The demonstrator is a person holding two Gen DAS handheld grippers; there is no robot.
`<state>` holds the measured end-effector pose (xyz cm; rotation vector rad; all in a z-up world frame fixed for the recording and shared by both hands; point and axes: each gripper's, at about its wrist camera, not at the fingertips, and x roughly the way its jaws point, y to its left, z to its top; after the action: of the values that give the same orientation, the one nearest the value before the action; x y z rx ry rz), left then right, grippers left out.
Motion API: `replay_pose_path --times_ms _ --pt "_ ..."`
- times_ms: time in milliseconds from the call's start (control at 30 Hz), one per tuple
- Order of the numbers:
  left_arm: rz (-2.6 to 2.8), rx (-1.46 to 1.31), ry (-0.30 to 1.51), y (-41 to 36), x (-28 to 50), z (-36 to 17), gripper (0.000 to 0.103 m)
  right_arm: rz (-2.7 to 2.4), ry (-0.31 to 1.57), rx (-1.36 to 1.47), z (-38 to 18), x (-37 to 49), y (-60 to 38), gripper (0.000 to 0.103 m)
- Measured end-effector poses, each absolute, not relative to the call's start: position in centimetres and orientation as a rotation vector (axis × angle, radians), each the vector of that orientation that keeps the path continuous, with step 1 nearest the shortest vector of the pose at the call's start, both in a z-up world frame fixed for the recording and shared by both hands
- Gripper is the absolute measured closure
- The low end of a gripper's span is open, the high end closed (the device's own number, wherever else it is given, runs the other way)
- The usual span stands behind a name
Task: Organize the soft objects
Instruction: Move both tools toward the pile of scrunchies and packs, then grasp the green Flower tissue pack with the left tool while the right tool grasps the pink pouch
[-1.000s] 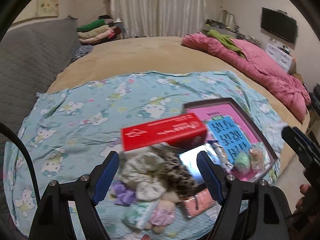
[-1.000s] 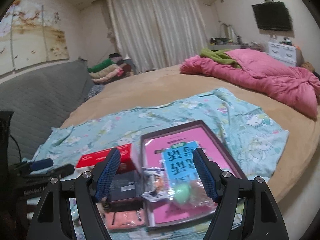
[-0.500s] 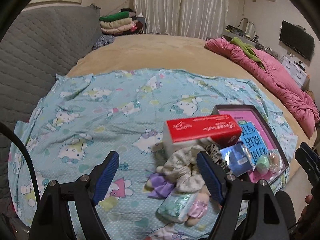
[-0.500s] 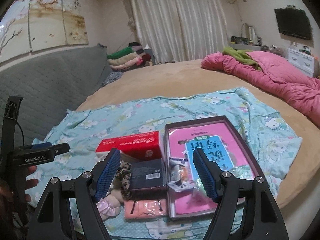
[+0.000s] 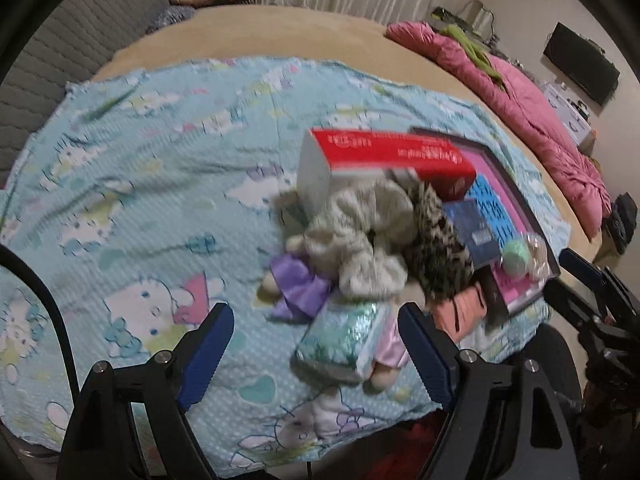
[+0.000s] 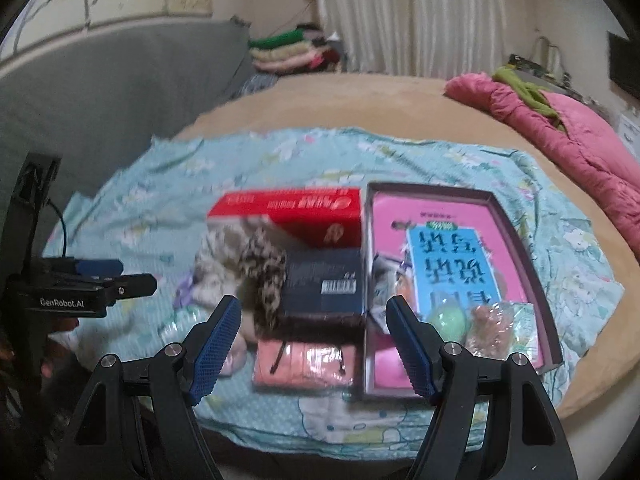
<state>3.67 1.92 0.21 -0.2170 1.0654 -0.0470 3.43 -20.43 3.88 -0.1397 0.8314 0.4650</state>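
Observation:
A pile of soft things lies on the blue cartoon-print sheet (image 5: 132, 184): a cream scrunchie (image 5: 360, 236), a leopard-print scrunchie (image 5: 438, 256), a purple bow (image 5: 298, 284), a green tissue pack (image 5: 344, 336) over a small pink doll (image 5: 386, 354), and a salmon pouch (image 6: 304, 362). My left gripper (image 5: 316, 354) is open, just above the tissue pack. My right gripper (image 6: 314, 342) is open, above the pouch and a dark box (image 6: 322, 284).
A red box (image 5: 390, 152) stands behind the pile. A dark tray (image 6: 516, 216) on the right holds a pink and blue book (image 6: 448, 256), a green ball (image 6: 448, 320) and wrapped items. A pink quilt (image 6: 568, 136) lies far right, a grey headboard (image 6: 100, 80) left.
Both grippers have swung left and tilted down toward the pile. The left one came closer to the tissue pack and doll. Both stay open.

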Motion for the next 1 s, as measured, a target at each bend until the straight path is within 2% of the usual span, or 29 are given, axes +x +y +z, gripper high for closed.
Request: replay_pose_path --times_ms 500,833,1000 --pt "-0.110 -0.233 1.150 1.1 4.1 -3.0 0.019 0.557 0.978 -0.578 -3.0 2.4 -15.1 0.027" --pt "-0.141 -0.254 1.182 0.9 4.7 -4.9 0.019 0.571 0.971 -0.768 -6.2 3.0 -13.0 0.027" --pt "-0.161 -0.273 1.194 0.8 5.1 -5.7 0.019 0.611 0.959 -0.799 -7.0 3.4 -12.7 0.043"
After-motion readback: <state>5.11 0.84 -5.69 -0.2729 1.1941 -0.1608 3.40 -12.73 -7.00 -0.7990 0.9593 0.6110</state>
